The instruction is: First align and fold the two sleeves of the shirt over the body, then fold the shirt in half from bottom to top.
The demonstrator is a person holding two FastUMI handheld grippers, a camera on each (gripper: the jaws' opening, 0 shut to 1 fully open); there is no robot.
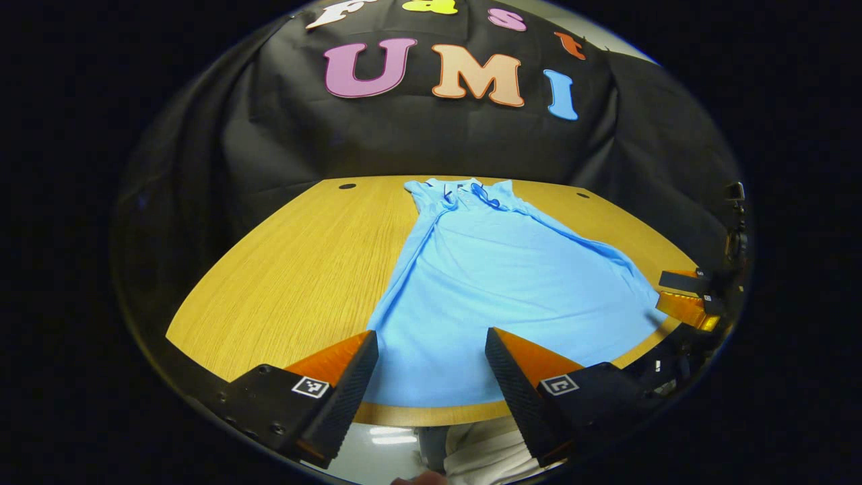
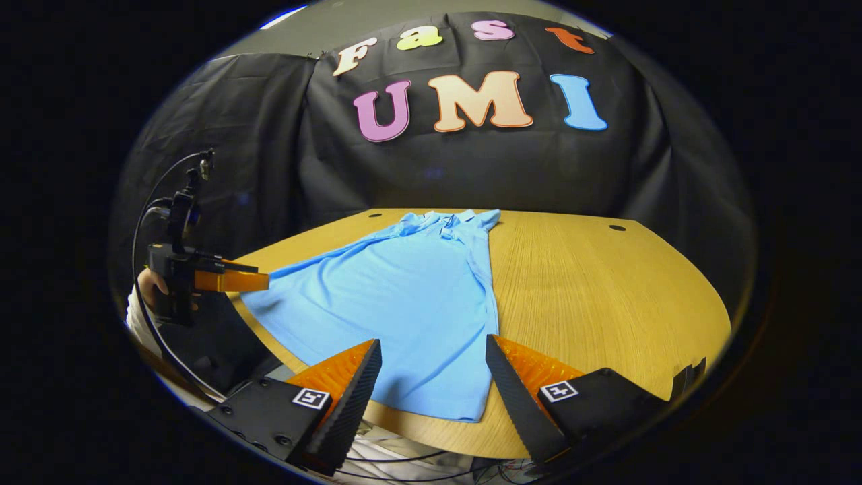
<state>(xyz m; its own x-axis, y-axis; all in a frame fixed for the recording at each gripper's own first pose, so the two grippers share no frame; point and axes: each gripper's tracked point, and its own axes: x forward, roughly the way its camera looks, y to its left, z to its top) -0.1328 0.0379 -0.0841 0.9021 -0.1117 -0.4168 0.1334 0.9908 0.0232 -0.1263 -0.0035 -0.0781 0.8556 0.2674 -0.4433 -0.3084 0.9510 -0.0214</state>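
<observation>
Your blue shirt (image 1: 485,289) lies flat on the table (image 1: 296,269), collar at the far edge, sleeves folded in. Your left hand-held gripper (image 1: 431,377) and right hand-held gripper (image 2: 431,380) hover over its hem, both spread wide, holding nothing.

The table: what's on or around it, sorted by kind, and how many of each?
Shirts: 1, the light blue shirt lying flat on the wooden table
Claws: 2, the left claw and the right claw, both open near the shirt's bottom edge
Tables: 1
Total: 4
</observation>
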